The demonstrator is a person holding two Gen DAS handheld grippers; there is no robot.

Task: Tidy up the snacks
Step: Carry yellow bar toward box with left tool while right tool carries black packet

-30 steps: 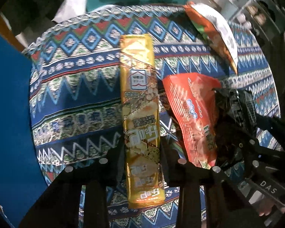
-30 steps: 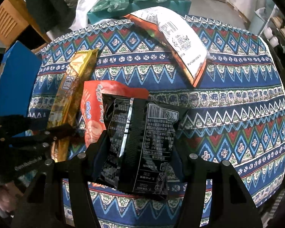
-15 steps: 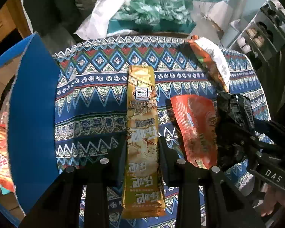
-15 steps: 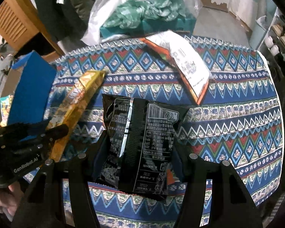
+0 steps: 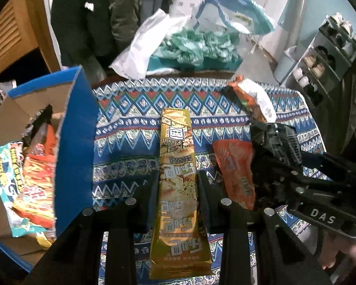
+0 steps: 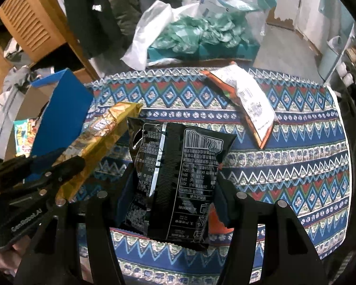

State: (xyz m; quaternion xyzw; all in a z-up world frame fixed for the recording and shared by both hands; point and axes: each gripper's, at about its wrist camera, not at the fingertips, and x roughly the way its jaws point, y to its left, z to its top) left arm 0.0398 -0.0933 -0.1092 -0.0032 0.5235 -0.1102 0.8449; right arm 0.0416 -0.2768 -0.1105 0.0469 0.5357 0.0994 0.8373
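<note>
My left gripper (image 5: 178, 185) is shut on a long gold snack pack (image 5: 179, 190) and holds it above the patterned tablecloth (image 5: 130, 128). My right gripper (image 6: 173, 185) is shut on a black snack bag (image 6: 175, 178), barcode side up, also lifted off the table. In the right wrist view the gold snack pack (image 6: 99, 137) and the left gripper (image 6: 59, 168) sit at the left. An orange-red bag (image 5: 235, 168) lies on the cloth under the black snack bag (image 5: 273, 140). Another orange-and-white bag (image 6: 249, 102) lies near the far edge.
A blue cardboard box (image 5: 71, 142) stands open at the table's left, with several snack packs (image 5: 33, 178) inside. Behind the table are a teal box with green plastic bags (image 6: 201, 38), hanging dark clothes and a wooden cabinet (image 6: 28, 21). A shelf (image 5: 320, 66) stands far right.
Both grippers have risen with their packs still gripped, so the table looks farther away. The blue box and its contents have come into the left wrist view.
</note>
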